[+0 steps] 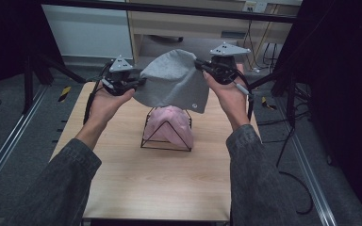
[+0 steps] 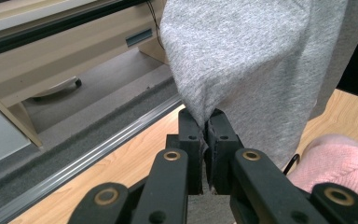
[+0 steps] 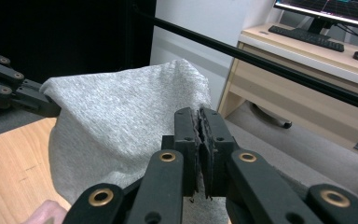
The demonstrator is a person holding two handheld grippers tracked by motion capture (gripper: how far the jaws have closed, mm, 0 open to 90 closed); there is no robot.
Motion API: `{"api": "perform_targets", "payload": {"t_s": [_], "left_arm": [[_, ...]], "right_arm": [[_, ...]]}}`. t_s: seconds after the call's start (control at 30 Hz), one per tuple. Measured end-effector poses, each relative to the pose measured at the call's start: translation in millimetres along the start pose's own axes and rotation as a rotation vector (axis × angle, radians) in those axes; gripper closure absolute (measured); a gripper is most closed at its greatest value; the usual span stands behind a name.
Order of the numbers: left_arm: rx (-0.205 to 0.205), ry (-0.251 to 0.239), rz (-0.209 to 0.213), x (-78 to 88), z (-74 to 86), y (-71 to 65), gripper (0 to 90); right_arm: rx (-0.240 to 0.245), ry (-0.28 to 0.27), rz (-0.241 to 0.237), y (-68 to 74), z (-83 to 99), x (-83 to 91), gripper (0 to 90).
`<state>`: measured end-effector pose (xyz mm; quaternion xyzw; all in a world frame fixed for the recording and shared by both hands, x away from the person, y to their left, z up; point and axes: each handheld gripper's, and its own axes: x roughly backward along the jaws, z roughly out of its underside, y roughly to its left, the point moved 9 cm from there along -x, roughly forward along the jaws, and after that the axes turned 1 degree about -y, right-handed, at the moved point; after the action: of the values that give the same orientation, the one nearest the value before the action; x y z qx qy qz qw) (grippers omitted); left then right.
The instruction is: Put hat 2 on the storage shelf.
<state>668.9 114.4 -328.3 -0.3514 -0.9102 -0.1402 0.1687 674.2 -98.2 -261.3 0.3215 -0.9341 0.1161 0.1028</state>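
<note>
A grey knit hat hangs in the air, stretched between my two grippers above the far half of the table. My left gripper is shut on its left edge; in the left gripper view the jaws pinch the grey fabric at my left gripper. My right gripper is shut on its right edge, seen up close at my right gripper with the hat spreading away to the left. Below it, a pink hat sits inside a black wire pyramid frame.
The wooden table has bare room in front of the frame. Beyond its far edge lie a grey floor rail, a beige desk, and black stand legs at both sides. The pink hat lies close under the left gripper.
</note>
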Motion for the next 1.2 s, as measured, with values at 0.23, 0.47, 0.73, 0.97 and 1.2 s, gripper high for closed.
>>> {"api": "perform_targets", "payload": {"t_s": [0.23, 0.47, 0.73, 0.97, 1.2], "left_arm": [[0.011, 0.013, 0.004, -3.1, 10.6, -0.2, 86.1], [0.017, 0.023, 0.008, -4.8, 18.1, -1.5, 86.1], [0.022, 0.033, 0.007, -6.5, 24.4, -1.6, 86.0], [0.04, 0.04, 0.006, -10.3, 36.0, -2.3, 86.0], [0.051, 0.047, 0.012, -14.3, 46.4, -3.4, 86.0]], "right_arm": [[0.001, 0.013, -0.008, 2.0, 9.9, -4.5, 86.5], [-0.001, 0.017, -0.018, 7.1, 11.5, -6.5, 86.5], [0.008, 0.027, -0.023, 10.8, 16.8, -8.6, 86.5], [-0.007, 0.032, -0.033, 12.1, 28.3, -9.9, 86.5], [-0.007, 0.042, -0.036, 13.4, 37.4, -12.2, 86.5]]}}
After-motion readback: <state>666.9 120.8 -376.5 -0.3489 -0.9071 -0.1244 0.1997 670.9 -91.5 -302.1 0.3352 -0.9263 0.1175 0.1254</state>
